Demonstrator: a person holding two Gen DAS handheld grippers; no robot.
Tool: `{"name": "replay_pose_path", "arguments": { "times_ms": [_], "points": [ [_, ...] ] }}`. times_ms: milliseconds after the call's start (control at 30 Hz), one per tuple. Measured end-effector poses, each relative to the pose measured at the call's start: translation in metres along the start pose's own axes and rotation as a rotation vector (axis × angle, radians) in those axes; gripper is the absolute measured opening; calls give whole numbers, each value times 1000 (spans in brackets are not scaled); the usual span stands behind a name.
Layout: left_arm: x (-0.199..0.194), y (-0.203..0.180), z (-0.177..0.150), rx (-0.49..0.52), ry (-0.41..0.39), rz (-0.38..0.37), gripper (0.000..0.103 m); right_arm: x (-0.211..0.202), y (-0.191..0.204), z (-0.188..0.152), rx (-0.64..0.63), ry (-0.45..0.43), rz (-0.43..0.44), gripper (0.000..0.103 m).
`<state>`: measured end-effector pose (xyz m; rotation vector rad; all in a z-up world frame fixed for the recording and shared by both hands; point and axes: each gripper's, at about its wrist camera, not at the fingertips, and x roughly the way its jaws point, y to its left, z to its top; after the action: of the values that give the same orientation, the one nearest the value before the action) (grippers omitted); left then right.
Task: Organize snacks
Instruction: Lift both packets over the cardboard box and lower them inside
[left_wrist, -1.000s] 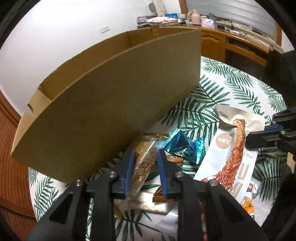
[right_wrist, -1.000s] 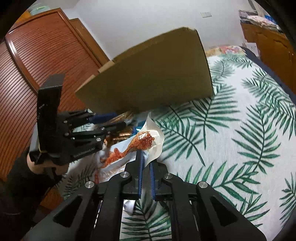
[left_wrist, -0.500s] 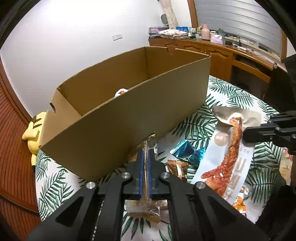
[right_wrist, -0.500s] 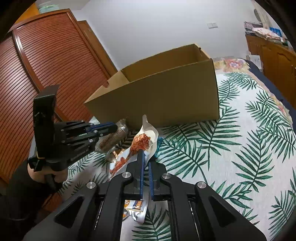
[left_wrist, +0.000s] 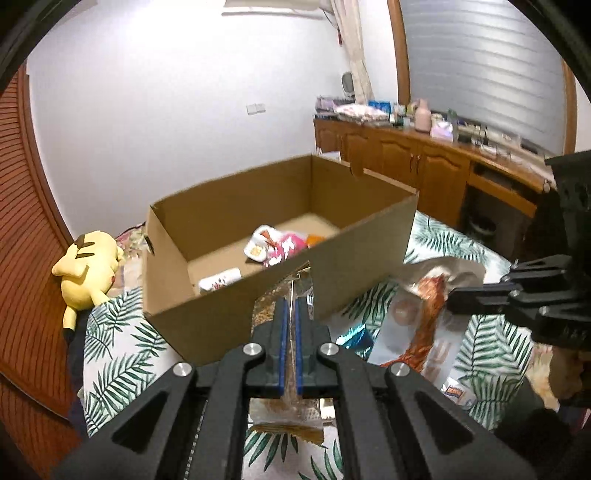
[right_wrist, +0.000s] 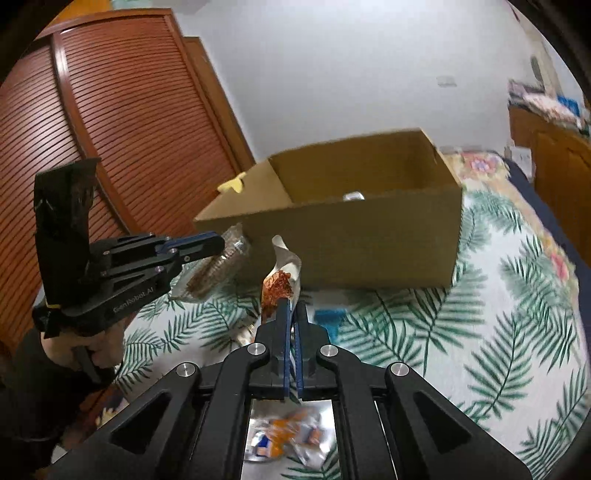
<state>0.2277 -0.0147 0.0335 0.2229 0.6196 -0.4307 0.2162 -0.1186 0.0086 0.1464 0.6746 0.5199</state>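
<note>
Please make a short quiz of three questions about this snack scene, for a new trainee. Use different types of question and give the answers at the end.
1. True or false: the cardboard box already has snack packets inside.
2. Multiple choice: what does the left gripper hold? A) a clear packet of brown grainy snack B) a blue foil candy C) nothing
3. Fill in: the right gripper is shut on the ____ of the white chicken-leg pouch.

Key:
1. True; packets lie on its floor.
2. A; the clear packet hangs from its shut jaws, clear of the leaf-print cloth.
3. Edge.
</note>
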Motion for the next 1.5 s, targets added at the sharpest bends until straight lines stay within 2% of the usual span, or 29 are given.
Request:
{"name": "replay_pose_path", "arguments": {
  "times_ms": [500,900,1200,1500],
  "points": [
    [-31,15,28,-65,-110,-13,0,-7,31,41,-147,-48,-11,0],
    [-42,32,63,-111,-205,5,0,-40,33,93,-221,-153,-31,0],
    [-22,44,81,-131,-226,3,0,-53,42,128,-268,-224,-59,0],
    [19,58,79,-162,-193,19,0,-35,33,152,-294,-238,-122,0]
  ]
}}
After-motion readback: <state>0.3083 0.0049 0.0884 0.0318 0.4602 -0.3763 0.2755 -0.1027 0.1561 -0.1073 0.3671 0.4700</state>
